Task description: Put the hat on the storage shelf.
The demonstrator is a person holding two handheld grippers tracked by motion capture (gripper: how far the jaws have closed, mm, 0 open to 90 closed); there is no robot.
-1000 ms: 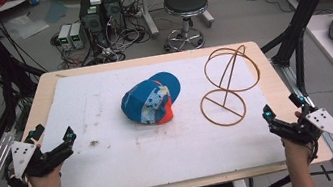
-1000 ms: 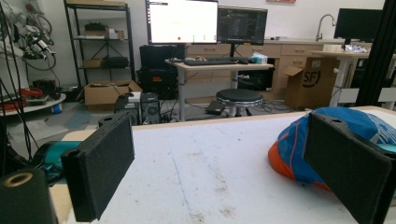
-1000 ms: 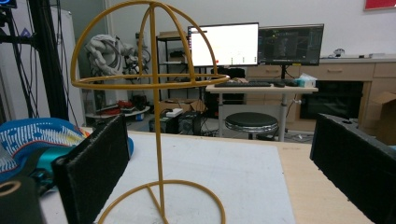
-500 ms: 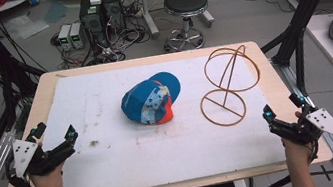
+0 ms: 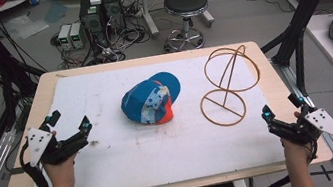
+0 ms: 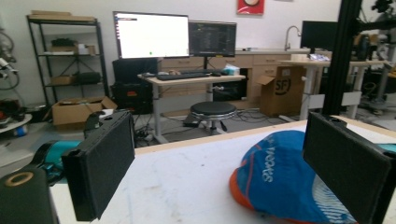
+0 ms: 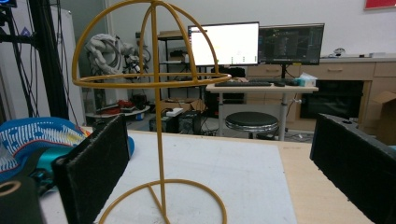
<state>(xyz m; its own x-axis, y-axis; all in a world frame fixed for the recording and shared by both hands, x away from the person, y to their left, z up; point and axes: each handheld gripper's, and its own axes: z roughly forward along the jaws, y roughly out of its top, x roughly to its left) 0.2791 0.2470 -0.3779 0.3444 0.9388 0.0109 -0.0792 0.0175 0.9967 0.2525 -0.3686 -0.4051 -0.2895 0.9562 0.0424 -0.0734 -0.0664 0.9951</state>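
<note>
My left gripper [image 5: 69, 123] is edging toward the cap [image 5: 151, 98], jaws spread and empty, while my right gripper [image 5: 282, 114], seemingly unmoved, is waiting open beside the stand [image 5: 228, 84].

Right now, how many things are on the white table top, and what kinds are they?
Caps: 1, the blue and orange cap
Wire stands: 1, the yellow wire stand
Total: 2

A black round stool [image 5: 185, 4] stands beyond the table [image 5: 275, 87]; two monitors [image 6: 150, 35] glow behind; cardboard boxes [image 6: 77, 112] nearby.
</note>
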